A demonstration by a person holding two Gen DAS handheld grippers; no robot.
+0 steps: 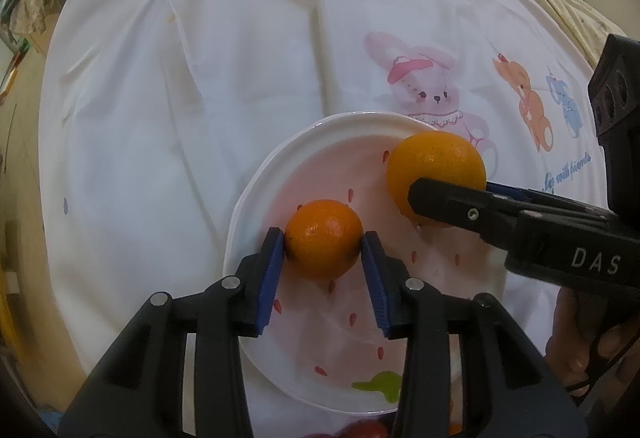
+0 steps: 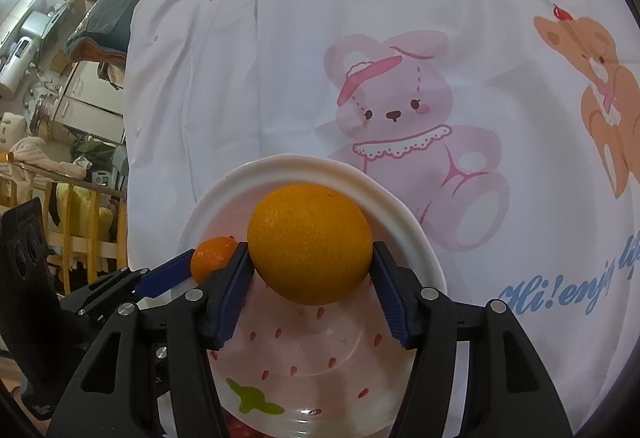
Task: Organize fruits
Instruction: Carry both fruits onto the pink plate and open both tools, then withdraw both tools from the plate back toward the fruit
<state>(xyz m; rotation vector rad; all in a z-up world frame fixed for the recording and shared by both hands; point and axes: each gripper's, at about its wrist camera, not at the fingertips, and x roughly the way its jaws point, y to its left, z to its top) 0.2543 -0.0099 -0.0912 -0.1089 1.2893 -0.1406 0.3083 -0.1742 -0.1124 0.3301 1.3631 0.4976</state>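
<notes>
White cartoon-print cloth (image 1: 240, 78) spread under a pink strawberry plate (image 1: 256, 206), large orange (image 2: 310, 244) at the plate's far side between the right hand-held gripper (image 2: 310, 258) pads, left pad touching, small orange (image 1: 323, 238) nearer the plate's middle, clamped by the left hand-held gripper (image 1: 324, 242)

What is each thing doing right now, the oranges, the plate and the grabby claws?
Small orange: on the plate, between the left gripper's pads.
Big orange: over the plate, between the right gripper's pads.
Plate: upright on the cloth, strawberry pattern showing.
Left gripper: pads at the small orange's sides.
Right gripper: pads at the big orange's sides.
Cloth: spread out, wrinkled.
</notes>
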